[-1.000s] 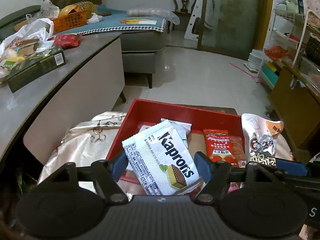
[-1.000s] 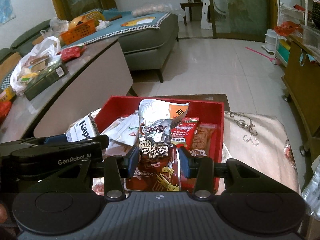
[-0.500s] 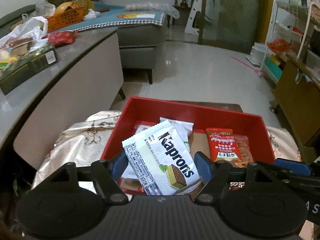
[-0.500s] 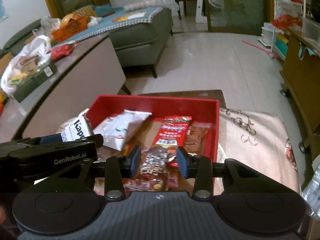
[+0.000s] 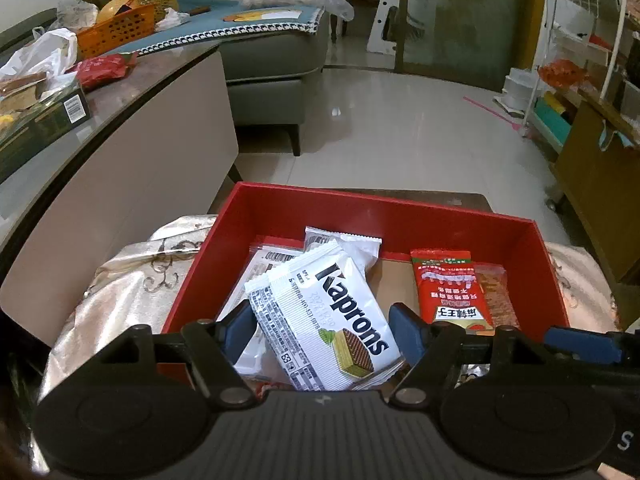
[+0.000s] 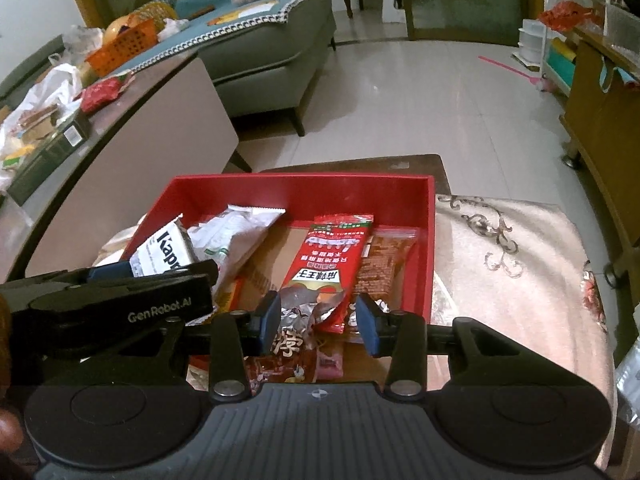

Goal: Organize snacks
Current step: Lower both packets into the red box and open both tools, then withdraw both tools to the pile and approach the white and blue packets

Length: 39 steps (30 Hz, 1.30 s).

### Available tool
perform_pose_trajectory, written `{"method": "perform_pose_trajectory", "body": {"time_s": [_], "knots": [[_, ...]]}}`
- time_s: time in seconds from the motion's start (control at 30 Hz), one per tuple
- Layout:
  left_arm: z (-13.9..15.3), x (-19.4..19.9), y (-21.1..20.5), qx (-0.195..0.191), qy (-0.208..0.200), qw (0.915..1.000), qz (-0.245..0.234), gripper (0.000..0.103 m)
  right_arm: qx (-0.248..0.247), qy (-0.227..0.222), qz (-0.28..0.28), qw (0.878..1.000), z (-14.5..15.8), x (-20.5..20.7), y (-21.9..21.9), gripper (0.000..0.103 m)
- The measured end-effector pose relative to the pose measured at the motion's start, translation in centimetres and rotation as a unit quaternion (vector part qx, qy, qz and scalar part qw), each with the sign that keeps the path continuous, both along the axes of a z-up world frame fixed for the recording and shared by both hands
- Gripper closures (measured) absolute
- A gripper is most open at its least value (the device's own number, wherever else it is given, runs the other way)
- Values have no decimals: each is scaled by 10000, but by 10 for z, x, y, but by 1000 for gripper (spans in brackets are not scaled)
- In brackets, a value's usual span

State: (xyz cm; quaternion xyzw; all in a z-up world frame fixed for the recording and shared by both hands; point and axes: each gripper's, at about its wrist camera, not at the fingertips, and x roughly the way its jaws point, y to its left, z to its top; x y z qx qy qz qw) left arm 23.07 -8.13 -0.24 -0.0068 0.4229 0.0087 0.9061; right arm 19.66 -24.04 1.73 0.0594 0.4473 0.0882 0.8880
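A red box [image 5: 384,204] sits on a pale patterned cloth and holds several snack packets. My left gripper [image 5: 322,332] is shut on a white Kaprons wafer packet [image 5: 340,312], held low over the box's near left part. The right wrist view shows this packet [image 6: 164,256] at the left. My right gripper [image 6: 319,322] is shut on a crumpled silver and red snack bag [image 6: 296,312] over the near side of the box [image 6: 304,178]. Flat in the box lie a red packet [image 6: 332,248], a brown packet [image 6: 384,260] and a white packet [image 6: 236,232].
The patterned cloth [image 6: 500,248] spreads to the right of the box. A grey curved table [image 5: 132,92] on the left carries a green carton, plastic bags and an orange basket. A grey sofa [image 5: 272,56] stands behind, and a wooden cabinet [image 5: 596,184] at the right.
Both grippers have sunk toward the red box with their packets. The silver bag, which stood tall in the right gripper, now lies low and crumpled between its pads.
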Motion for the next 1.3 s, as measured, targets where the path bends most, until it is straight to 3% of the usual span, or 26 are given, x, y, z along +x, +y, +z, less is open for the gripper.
{"method": "perform_pose_trajectory", "body": {"time_s": [0.3, 0.4, 0.7, 1.0, 1.3], "knots": [[0, 2, 0, 93, 39, 9999, 12, 34, -11, 24, -21, 10000, 0, 1, -1, 49], [2, 1, 0, 131, -7, 9999, 40, 26, -1, 15, -9, 10000, 0, 1, -1, 46], [5, -1, 2, 150, -37, 9999, -8, 26, -105, 0, 46, 9999, 3, -5, 1, 41], [23, -24, 11, 30, -189, 9998, -41, 26, -233, -64, -1, 9997, 12, -25, -6, 35], [13, -61, 26, -69, 155, 9997, -185, 26, -331, 125, -5, 9994, 9, -62, -16, 31]]}}
